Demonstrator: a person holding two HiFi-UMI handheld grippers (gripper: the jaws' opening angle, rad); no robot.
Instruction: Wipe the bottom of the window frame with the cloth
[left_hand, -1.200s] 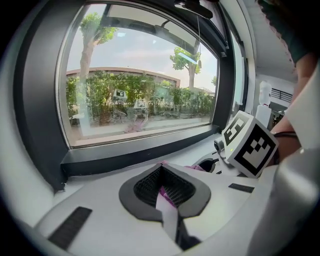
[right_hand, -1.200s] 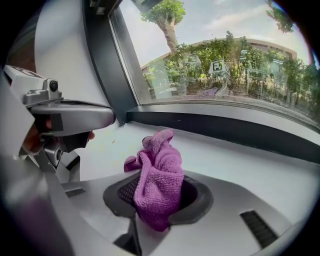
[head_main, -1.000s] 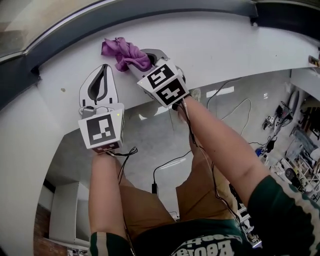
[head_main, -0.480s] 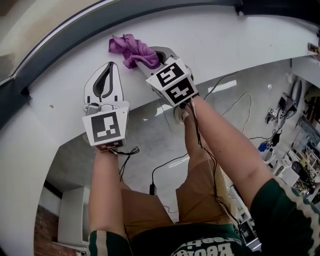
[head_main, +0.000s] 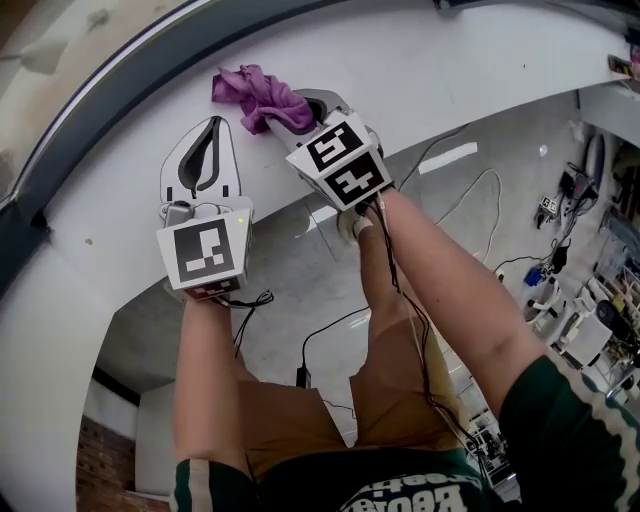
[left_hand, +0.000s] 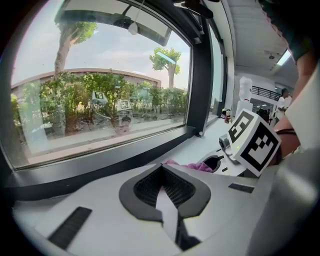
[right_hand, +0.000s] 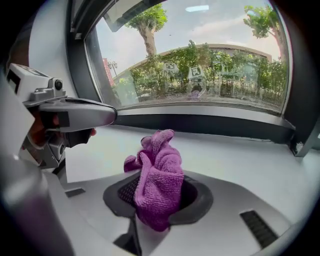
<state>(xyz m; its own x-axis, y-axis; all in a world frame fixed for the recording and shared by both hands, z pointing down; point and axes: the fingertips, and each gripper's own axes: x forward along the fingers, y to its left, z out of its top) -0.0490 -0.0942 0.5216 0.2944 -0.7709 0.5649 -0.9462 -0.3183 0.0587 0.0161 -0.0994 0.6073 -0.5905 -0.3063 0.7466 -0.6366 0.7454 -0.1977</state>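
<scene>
Cloth (right_hand: 157, 180), purple, is pinched between the right gripper's (head_main: 296, 118) jaws. They are clenched on its lower fold. Most of it stands loose in a bunch ahead of the tips and above them.

- A pinch low on the fold likely leaves enough free fabric to press flat as a wiping pad.
- Dark frame (right_hand: 200, 125) runs straight ahead of the right jaws, with white sill (right_hand: 235, 155) between them and it. The bunch points toward the frame but is well short of it. I cannot tell whether fabric touches the sill.
- Left gripper (head_main: 212, 128) sits just left of the right jaws, over the same sill. Its jaws are closed tip to tip with nothing between the pads; sill shows through the gap behind the tips.
- Left seems parked as a spare, held close but out of a rightward sweep.

Judgement: wipe not yet begun. The cloth must go forward and down onto the frame's bottom rail.
</scene>
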